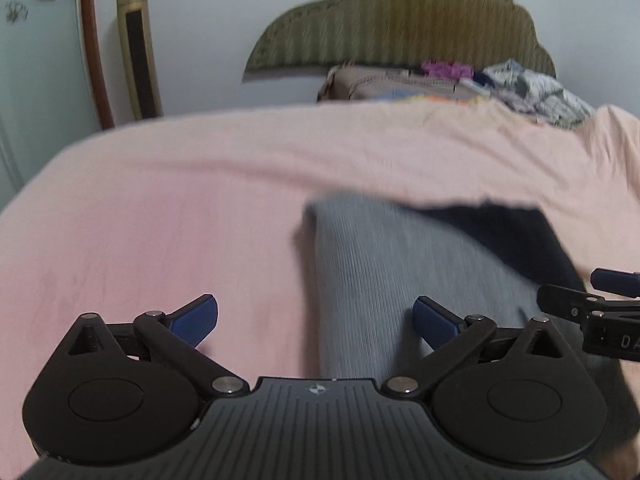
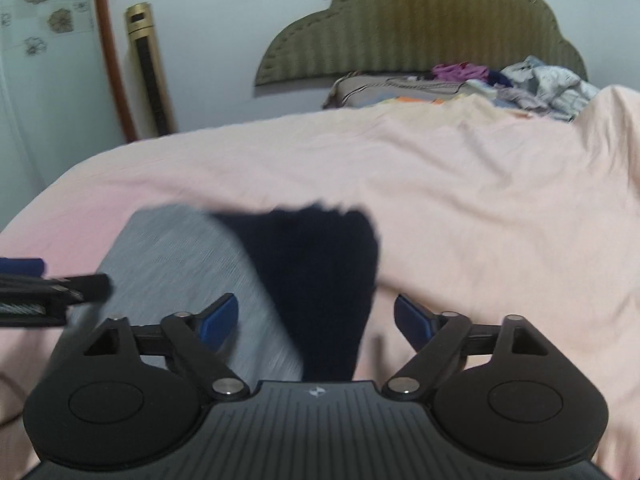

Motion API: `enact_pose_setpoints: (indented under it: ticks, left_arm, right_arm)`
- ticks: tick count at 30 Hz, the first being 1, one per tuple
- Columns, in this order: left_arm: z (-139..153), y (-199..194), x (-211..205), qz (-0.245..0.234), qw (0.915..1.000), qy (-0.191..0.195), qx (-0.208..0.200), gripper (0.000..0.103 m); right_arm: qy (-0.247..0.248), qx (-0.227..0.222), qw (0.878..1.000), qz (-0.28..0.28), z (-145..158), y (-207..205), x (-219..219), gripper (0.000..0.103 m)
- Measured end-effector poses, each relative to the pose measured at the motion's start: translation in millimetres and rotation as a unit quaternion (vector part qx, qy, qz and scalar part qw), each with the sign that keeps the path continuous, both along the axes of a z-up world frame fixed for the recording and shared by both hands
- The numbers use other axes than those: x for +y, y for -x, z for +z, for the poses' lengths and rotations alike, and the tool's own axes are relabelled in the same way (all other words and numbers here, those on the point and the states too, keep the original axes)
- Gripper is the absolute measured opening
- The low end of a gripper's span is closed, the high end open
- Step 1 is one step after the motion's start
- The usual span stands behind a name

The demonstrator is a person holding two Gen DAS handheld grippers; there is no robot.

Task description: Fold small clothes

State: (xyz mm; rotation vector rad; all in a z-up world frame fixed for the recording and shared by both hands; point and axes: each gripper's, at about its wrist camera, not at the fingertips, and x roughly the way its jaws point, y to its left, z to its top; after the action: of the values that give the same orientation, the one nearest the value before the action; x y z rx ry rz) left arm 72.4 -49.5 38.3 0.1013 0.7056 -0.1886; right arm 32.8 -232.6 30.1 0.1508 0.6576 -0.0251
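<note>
A small grey ribbed garment (image 1: 384, 276) with a dark navy part (image 1: 516, 236) lies flat on the pink bed sheet (image 1: 168, 208). My left gripper (image 1: 315, 322) is open and empty, low over the garment's left edge. In the right wrist view the grey part (image 2: 176, 268) lies to the left and the navy part (image 2: 320, 272) in the middle. My right gripper (image 2: 316, 320) is open and empty over the navy part. Each gripper shows at the edge of the other's view: the right one (image 1: 600, 312) and the left one (image 2: 52, 284).
A heap of folded and loose clothes (image 1: 460, 84) lies at the head of the bed before an olive headboard (image 1: 400, 24). A gold tower unit (image 1: 138, 48) stands by the wall at left. The sheet rises in a fold at the right (image 2: 600, 140).
</note>
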Motion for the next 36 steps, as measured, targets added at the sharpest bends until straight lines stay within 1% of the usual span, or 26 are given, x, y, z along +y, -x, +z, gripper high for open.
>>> enact_pose_setpoints:
  ticks: [1, 2, 3, 4, 5, 7, 10, 13, 15, 18, 21, 22, 25, 27, 28, 29, 30, 32, 34, 35, 36]
  left_arm:
    - [-7, 5, 2, 0.000, 1.0000, 0.002, 0.008, 0.103]
    - [-13, 9, 2, 0.001, 0.9999, 0.002, 0.015, 0.103]
    - [-17, 10, 2, 0.003, 0.9997, 0.001, 0.023, 0.103]
    - [-20, 11, 4, 0.006, 0.9996, 0.002, 0.029, 0.103]
    - [-20, 13, 6, 0.008, 0.9995, 0.006, 0.031, 0.103]
    - [-16, 19, 10, 0.010, 0.9996, 0.006, 0.025, 0.103]
    - [-13, 26, 14, 0.015, 0.9997, 0.003, 0.021, 0.103]
    - [-16, 34, 20, 0.017, 0.9994, 0.009, 0.029, 0.103]
    - [-17, 39, 22, 0.015, 0.9992, 0.013, 0.034, 0.103]
    - [-12, 49, 33, 0.014, 0.9991, 0.023, 0.034, 0.103]
    - [4, 65, 55, 0.013, 0.9995, 0.021, 0.019, 0.103]
    - [12, 74, 69, 0.014, 0.9996, 0.023, 0.010, 0.103]
    - [40, 100, 122, 0.030, 0.9989, 0.034, -0.009, 0.103]
    - [63, 117, 166, 0.052, 0.9977, 0.035, -0.024, 0.103]
    - [75, 124, 186, 0.068, 0.9968, 0.028, -0.032, 0.103]
    - [88, 131, 208, 0.085, 0.9954, 0.013, -0.041, 0.103]
    - [100, 136, 225, 0.098, 0.9940, -0.007, -0.047, 0.103]
    - [124, 141, 253, 0.119, 0.9889, -0.068, -0.058, 0.103]
    - [143, 139, 269, 0.153, 0.9772, -0.127, -0.073, 0.103]
    - [150, 136, 271, 0.168, 0.9727, -0.141, -0.076, 0.103]
    - [155, 133, 270, 0.170, 0.9724, -0.140, -0.078, 0.103]
  right_arm:
    - [0.009, 0.008, 1.000, -0.003, -5, 5, 4, 0.096]
    - [0.025, 0.016, 0.999, -0.011, -11, 5, 6, 0.098]
    - [0.046, 0.026, 0.998, -0.027, -18, 6, 9, 0.098]
    - [0.056, 0.031, 0.997, -0.046, -23, 7, 11, 0.099]
    - [0.047, 0.030, 0.997, -0.061, -25, 12, 11, 0.099]
    - [0.011, 0.025, 0.996, -0.083, -19, 24, 7, 0.099]
    - [-0.003, 0.011, 0.995, -0.099, -12, 41, 11, 0.100]
    - [-0.001, 0.021, 0.996, -0.089, -12, 50, 22, 0.101]
    - [-0.003, 0.023, 0.996, -0.080, -12, 49, 28, 0.101]
    - [-0.010, 0.026, 0.997, -0.075, -12, 53, 34, 0.101]
    - [-0.014, 0.017, 0.997, -0.076, -3, 59, 36, 0.101]
    - [-0.016, 0.012, 0.997, -0.075, 1, 62, 37, 0.101]
    - [-0.025, 0.000, 0.997, -0.067, 13, 72, 41, 0.101]
    - [-0.031, -0.004, 0.998, -0.056, 18, 77, 45, 0.101]
    - [-0.035, -0.004, 0.998, -0.051, 21, 79, 47, 0.101]
    - [-0.038, -0.005, 0.998, -0.045, 23, 82, 50, 0.101]
    - [-0.041, -0.007, 0.998, -0.037, 25, 84, 53, 0.101]
    - [-0.041, -0.007, 0.999, -0.022, 27, 89, 61, 0.101]
    - [-0.034, -0.006, 0.999, -0.012, 28, 93, 69, 0.101]
    - [-0.031, -0.006, 0.999, -0.009, 28, 95, 72, 0.101]
    - [-0.029, -0.003, 1.000, -0.008, 27, 95, 74, 0.101]
